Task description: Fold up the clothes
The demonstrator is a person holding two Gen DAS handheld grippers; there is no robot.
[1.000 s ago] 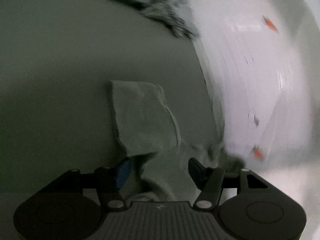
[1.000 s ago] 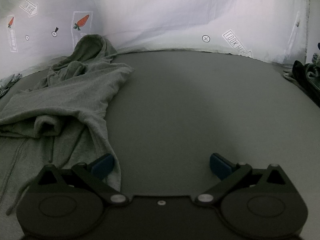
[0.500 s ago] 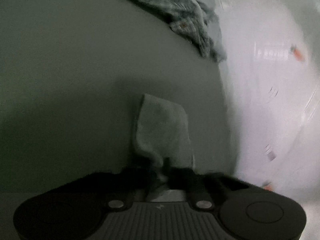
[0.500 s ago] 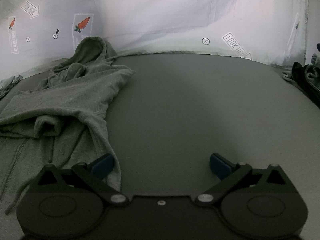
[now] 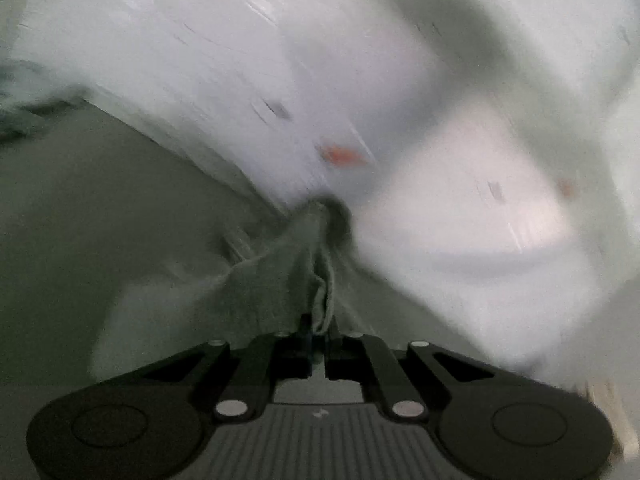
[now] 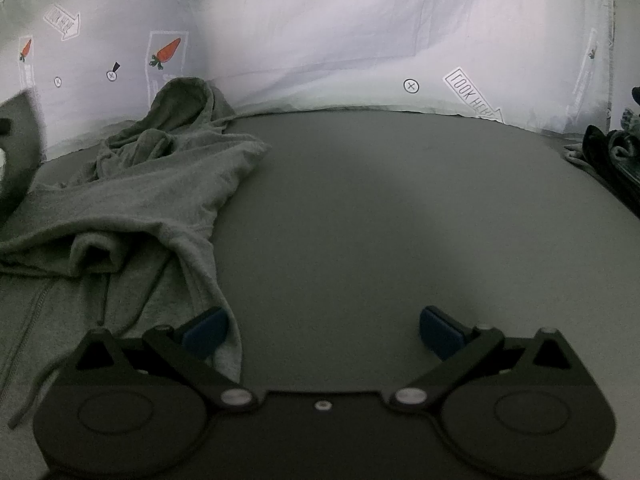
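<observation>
Pinching a bunched fold of grey cloth, the left gripper (image 5: 318,334) is holding its jaws nearly together, easing open only slightly with the fabric between them, and the cloth is stretching away from the fingertips in a taut ridge toward the far side of the blurred left wrist view. That cloth belongs to the grey hoodie (image 6: 132,216), which is lying crumpled on the left part of the grey table (image 6: 380,208), its hood bunched up against the far white backdrop (image 6: 320,32) printed with carrots and arrow labels. A drawstring and the zipper are trailing along the hoodie's near left portion. The right gripper (image 6: 324,330) is hovering wide open near the hoodie's near right edge, its left blue pad just over the hem and its right pad above bare table, grasping nothing. A dark pile of clothes (image 6: 616,152) is sitting at the far right edge of the table, well apart from the hoodie.
</observation>
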